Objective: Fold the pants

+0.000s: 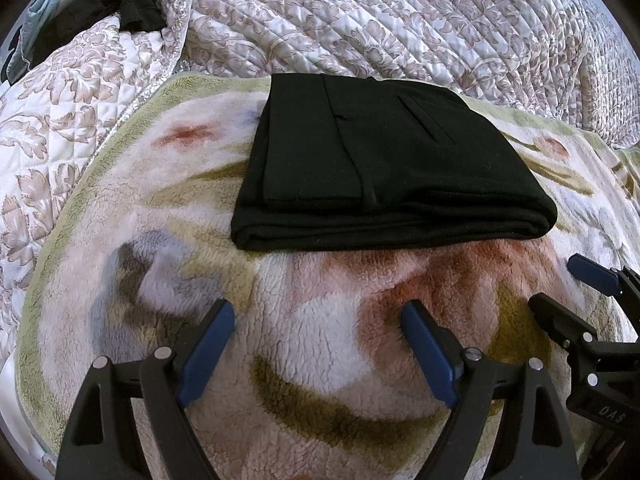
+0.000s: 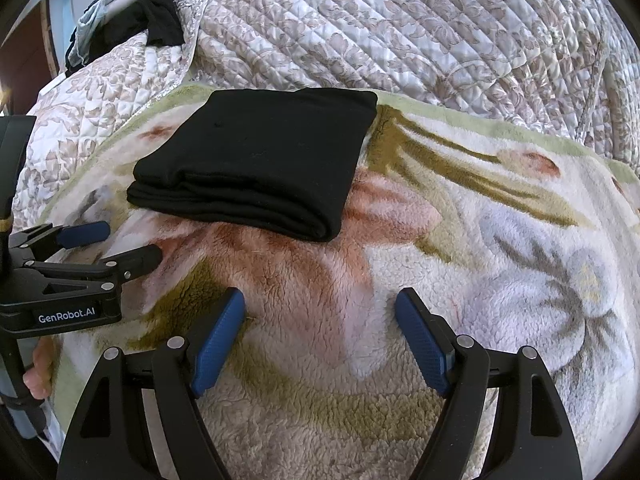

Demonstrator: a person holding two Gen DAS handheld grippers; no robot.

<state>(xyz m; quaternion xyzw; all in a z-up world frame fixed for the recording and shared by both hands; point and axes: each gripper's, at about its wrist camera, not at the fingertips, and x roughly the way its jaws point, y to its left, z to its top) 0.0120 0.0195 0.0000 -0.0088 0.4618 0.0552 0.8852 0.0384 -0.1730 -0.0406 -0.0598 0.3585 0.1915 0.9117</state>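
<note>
Two grippers hang over the bed, both w/ jaws spread wide and nothing between them. Far left, a dark pile of clothes (image 2: 160,20) sits at the corner, next to a rumpled quilted bedspread (image 1: 400,16) w/ a beige leaf print that covers the far side. Nearer lies a fleece blanket (image 1: 312,320), white w/ pink, olive and grey flowers and a pale green border. Left gripper (image 1: 318,312) hovers over the near part of the blanket, blue pads well apart, gripping nothing; a bit of the person's hand (image 2: 38,372) shows on its handle at the left edge of the right wrist view. Black pants (image 1: 384,160) lie folded into a compact rectangle on the blanket, just beyond both grippers, layers stacked w/ the folded edge facing near; neither gripper touches them. Right gripper (image 2: 320,300) sits just right of the left one, fingers also spread wide, empty, pointing down at the fleece near the pants' near-right corner.
</note>
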